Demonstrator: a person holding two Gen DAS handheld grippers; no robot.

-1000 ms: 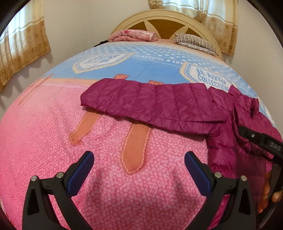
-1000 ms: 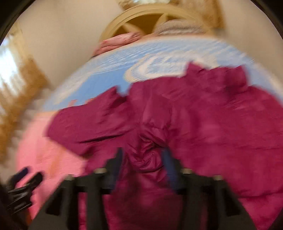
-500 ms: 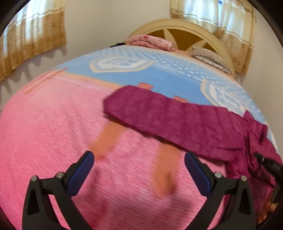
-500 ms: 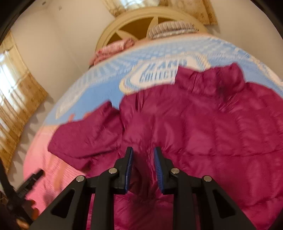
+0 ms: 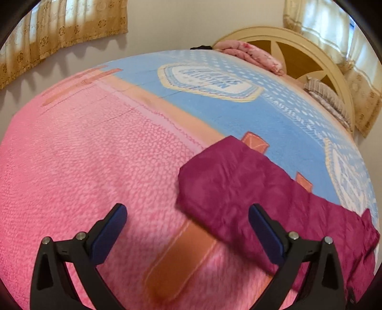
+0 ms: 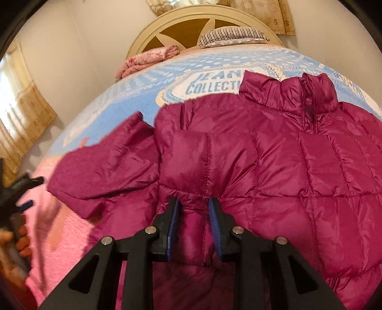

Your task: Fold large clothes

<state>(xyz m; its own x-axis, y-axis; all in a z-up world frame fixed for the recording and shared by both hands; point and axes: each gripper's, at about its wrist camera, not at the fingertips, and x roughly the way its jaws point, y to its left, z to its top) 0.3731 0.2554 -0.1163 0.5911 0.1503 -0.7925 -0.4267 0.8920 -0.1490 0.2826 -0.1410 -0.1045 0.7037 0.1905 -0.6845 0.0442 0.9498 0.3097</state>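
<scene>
A magenta puffer jacket [image 6: 274, 167] lies front up on the bed, collar toward the headboard. My right gripper [image 6: 193, 202] pinches a raised fold of the jacket near the armpit; both blue pads press the fabric, though the jaws are opening slightly. The jacket's sleeve [image 5: 238, 186] stretches out flat across the pink and blue bedspread [image 5: 83, 167]. My left gripper [image 5: 187, 211] hangs open just above the bedspread, with the sleeve's cuff end between its fingers and nearer the right finger. In the right wrist view the left gripper [image 6: 21, 190] shows at the left edge, held by a hand [image 6: 14, 243].
A cream headboard [image 6: 191, 21] stands at the far end, with a striped pillow [image 6: 234, 34] and a folded pink blanket [image 6: 148, 59] before it. Curtains [image 5: 59, 28] hang on the wall left of the bed, and more curtains [image 5: 334, 35] behind the headboard.
The right gripper's jaws narrowed onto a fold of the jacket and stayed in place. The left gripper slid left along the sleeve to its cuff end and rolled.
</scene>
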